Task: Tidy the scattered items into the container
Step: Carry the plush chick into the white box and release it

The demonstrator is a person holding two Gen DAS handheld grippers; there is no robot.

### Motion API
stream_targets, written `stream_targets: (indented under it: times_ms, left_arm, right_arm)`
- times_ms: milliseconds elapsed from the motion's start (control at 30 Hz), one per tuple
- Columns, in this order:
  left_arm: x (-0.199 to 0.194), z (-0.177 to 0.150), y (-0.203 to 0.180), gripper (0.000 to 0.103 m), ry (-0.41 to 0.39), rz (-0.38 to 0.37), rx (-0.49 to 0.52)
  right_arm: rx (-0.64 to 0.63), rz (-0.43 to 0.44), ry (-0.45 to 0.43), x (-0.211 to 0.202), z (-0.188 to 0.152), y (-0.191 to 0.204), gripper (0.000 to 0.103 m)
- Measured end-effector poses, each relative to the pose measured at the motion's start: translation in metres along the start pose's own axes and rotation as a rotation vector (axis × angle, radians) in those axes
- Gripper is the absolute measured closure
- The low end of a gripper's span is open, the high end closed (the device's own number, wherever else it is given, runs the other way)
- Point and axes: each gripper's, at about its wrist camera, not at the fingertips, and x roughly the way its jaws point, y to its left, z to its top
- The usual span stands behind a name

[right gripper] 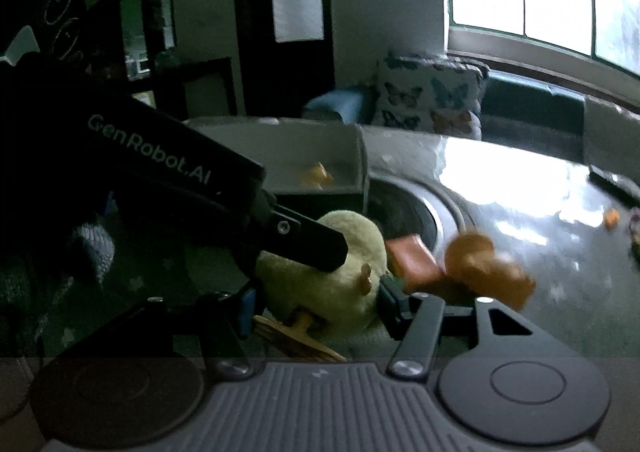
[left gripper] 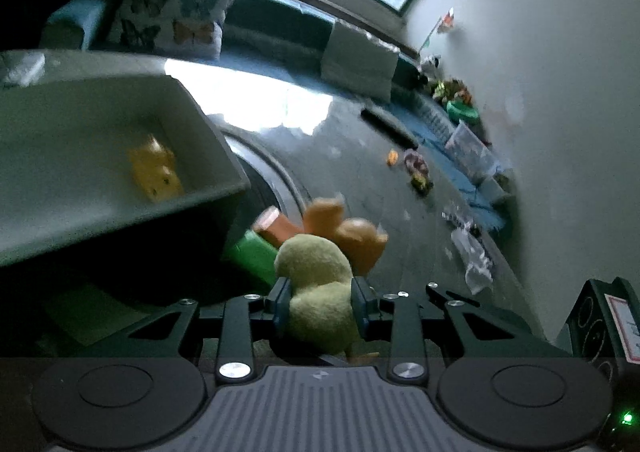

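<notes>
A yellow-green plush duck [left gripper: 316, 284] sits between the fingers of my left gripper [left gripper: 322, 302], which is shut on it. The same duck [right gripper: 332, 284] lies between the pads of my right gripper [right gripper: 316, 306], which closes on it from the other side. The left gripper's black body [right gripper: 160, 175] crosses over the duck in the right wrist view. A grey container [left gripper: 120, 155] stands at left, with a yellow toy [left gripper: 154, 171] inside. An orange plush toy [left gripper: 352, 232], a brown block [left gripper: 276, 228] and a green block [left gripper: 252, 256] lie beside the container.
The toys lie on a dark glossy table [left gripper: 340, 155]. A black remote [left gripper: 386, 127] and small toys [left gripper: 416, 171] lie farther off. Clutter lines the wall at right [left gripper: 468, 147]. A butterfly cushion [left gripper: 172, 19] and a sofa stand behind the table.
</notes>
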Motion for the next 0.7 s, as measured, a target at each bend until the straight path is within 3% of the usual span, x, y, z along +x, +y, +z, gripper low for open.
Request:
stream_targets:
  times_ms: [300,700]
  left_arm:
    - [-0.032,0.039,0.025,0.068,-0.113,0.05,-0.016]
    - [-0.018,0.088,0.102,0.068,-0.144,0.123,-0.138]
  right_arm:
    - [-0.091,0.058,-0.07,0.022,0.052,0.019,0.045]
    - [-0.172,0.139,-0.003,0.11,0.111,0.033,0.045]
